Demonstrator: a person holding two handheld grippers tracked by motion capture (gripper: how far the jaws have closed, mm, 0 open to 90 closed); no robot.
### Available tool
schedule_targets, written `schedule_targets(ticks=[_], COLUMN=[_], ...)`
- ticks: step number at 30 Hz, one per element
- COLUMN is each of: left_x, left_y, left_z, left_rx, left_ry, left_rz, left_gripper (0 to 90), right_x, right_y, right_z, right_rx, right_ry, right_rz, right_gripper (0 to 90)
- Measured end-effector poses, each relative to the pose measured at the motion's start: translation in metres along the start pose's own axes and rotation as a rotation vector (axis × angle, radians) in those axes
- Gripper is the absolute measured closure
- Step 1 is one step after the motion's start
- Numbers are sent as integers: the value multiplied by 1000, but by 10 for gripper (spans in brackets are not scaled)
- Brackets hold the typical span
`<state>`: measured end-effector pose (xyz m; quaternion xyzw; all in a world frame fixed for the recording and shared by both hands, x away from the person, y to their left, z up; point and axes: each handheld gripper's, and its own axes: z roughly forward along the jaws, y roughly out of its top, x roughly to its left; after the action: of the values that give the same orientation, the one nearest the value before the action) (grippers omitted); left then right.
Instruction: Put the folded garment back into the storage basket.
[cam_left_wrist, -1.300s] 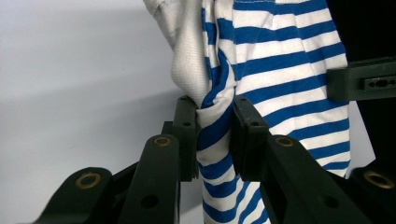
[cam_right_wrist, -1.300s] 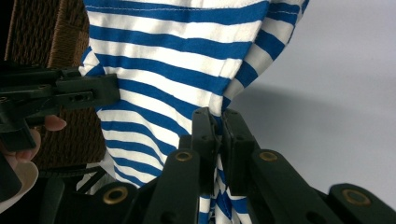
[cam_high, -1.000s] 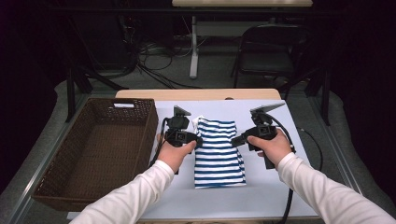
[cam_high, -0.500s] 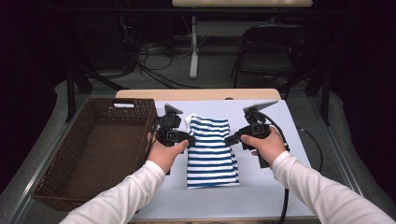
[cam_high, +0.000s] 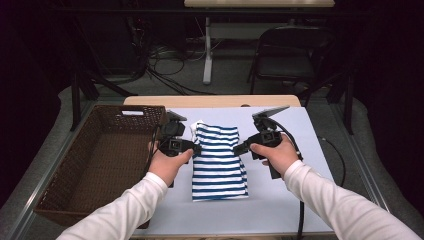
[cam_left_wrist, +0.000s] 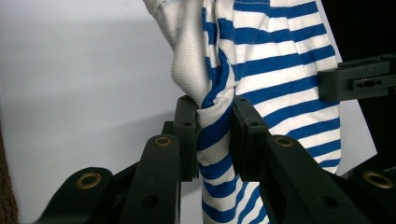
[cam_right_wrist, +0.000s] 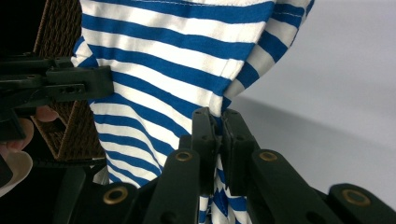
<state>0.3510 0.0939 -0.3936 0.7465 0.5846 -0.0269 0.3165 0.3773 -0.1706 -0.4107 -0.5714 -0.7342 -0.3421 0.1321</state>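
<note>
Two hand-held grippers, left (cam_high: 196, 148) and right (cam_high: 239, 148), pinch the striped shirt (cam_high: 218, 162) just beside the wicker basket (cam_high: 65, 200).

striped cloth (cam_right_wrist: 177, 70) in hand-held gripper (cam_right_wrist: 219, 122)

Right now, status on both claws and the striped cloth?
Left claw and right claw both shut on the striped cloth. Cloth folded, on the table. Wicker basket at left; nothing in the way.
</note>
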Motion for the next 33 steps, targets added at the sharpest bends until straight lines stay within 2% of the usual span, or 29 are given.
schedule_targets(ticks=[3, 11, 12, 16, 17, 18, 21, 25, 30, 33], left_x=[4, 14, 16, 23, 25, 27, 33, 40, 50, 56], left_y=[1, 2, 2, 4, 4, 4, 4, 3, 4, 6], left_z=[-1, -8, -9, -14, -15, -16, -21, -26, -34, -38], left_rx=[-3, -7, -7, -9, -10, -6, -11, -16, -25, -30], left_ry=[1, 11, 11, 17, 17, 17, 22, 29, 23, 24], left_rz=[-12, -26, -28, -37, -37, -40, -45, -55, -64, -68], left_gripper=[746, 747, 747, 747, 747, 747, 747, 747, 746, 746], right_x=[3, 12, 14, 20, 22, 23, 29, 35, 44, 49], right_y=[1, 7, 7, 10, 11, 12, 14, 16, 20, 23], right_z=[2, 10, 11, 15, 17, 18, 21, 28, 33, 37], right_rx=[8, 4, 8, 8, 3, 6, 11, 11, 19, 6], right_ry=[3, 16, 17, 28, 30, 32, 36, 46, 58, 60], right_rz=[9, -14, 0, -14, -1, -13, -4, -15, -25, -24], right_gripper=[854, 854, 854, 854, 854, 854, 854, 854, 854, 854])
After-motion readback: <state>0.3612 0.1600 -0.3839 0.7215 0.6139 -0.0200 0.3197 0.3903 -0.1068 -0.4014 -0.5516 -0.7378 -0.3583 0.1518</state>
